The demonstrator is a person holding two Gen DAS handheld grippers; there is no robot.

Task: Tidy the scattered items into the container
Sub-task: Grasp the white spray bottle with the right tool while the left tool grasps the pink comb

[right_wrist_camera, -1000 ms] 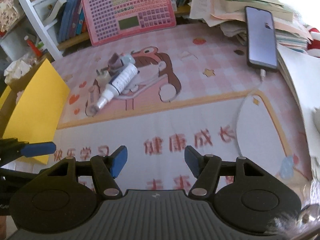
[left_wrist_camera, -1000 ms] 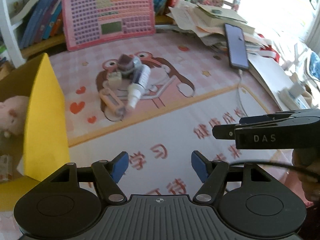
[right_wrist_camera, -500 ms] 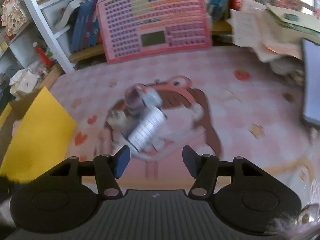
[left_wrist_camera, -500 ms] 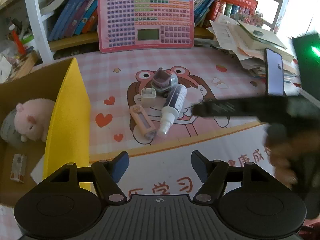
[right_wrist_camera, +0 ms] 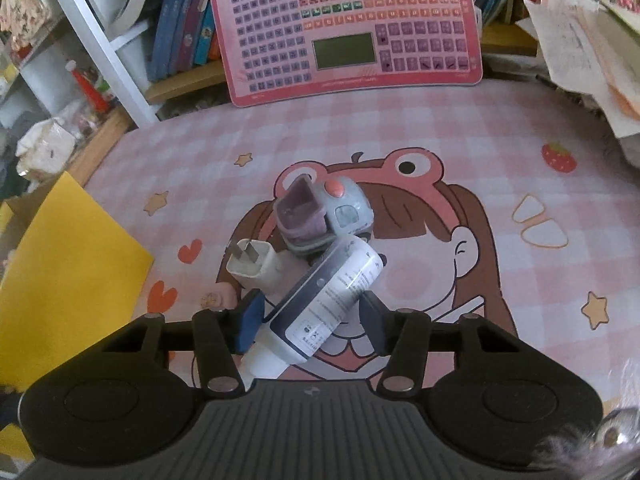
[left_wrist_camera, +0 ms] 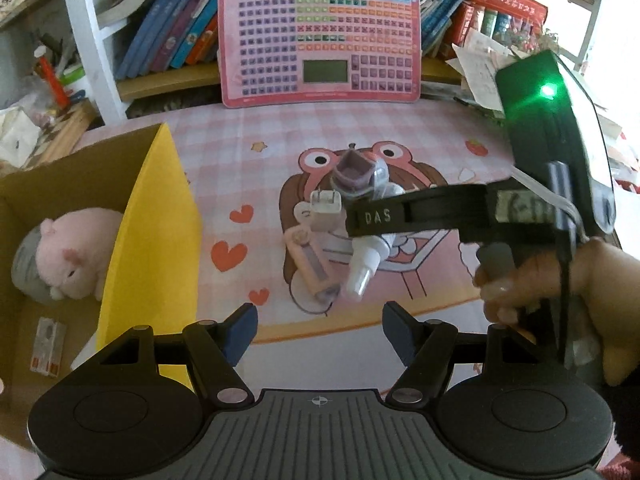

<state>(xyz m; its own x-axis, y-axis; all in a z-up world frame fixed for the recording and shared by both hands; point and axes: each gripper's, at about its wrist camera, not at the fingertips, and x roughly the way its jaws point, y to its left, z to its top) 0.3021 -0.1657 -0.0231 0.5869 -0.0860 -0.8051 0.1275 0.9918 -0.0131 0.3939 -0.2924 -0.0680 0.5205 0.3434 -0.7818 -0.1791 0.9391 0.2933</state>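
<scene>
The left gripper (left_wrist_camera: 319, 330) is wide open and holds nothing; it hovers above the front part of the desk (left_wrist_camera: 460, 148), where the pink mat has free room between its fingers. Just left of it stands the cardboard box (left_wrist_camera: 80, 168), its yellow flap (left_wrist_camera: 156, 232) raised as an edge toward the pile. Inside lie a pink plush toy (left_wrist_camera: 68, 256) and a small packet (left_wrist_camera: 48, 344).

The right gripper (right_wrist_camera: 312, 320) is open, and its fingers stand on both sides of the white spray bottle (right_wrist_camera: 332, 296); I cannot tell if they already touch it. The bottle lies tilted, nozzle toward the camera. Touching it on the left is a white plug adapter (right_wrist_camera: 254, 266), with a pink case (left_wrist_camera: 310, 266) just below in the left view. Behind the bottle sits a grey toy with a purple cup (right_wrist_camera: 320, 214).

Farther back the checked mat is free up to the pink keyboard toy (right_wrist_camera: 348, 28), which leans on the bookshelf (right_wrist_camera: 176, 36). Loose papers (right_wrist_camera: 580, 48) crowd the right edge.
</scene>
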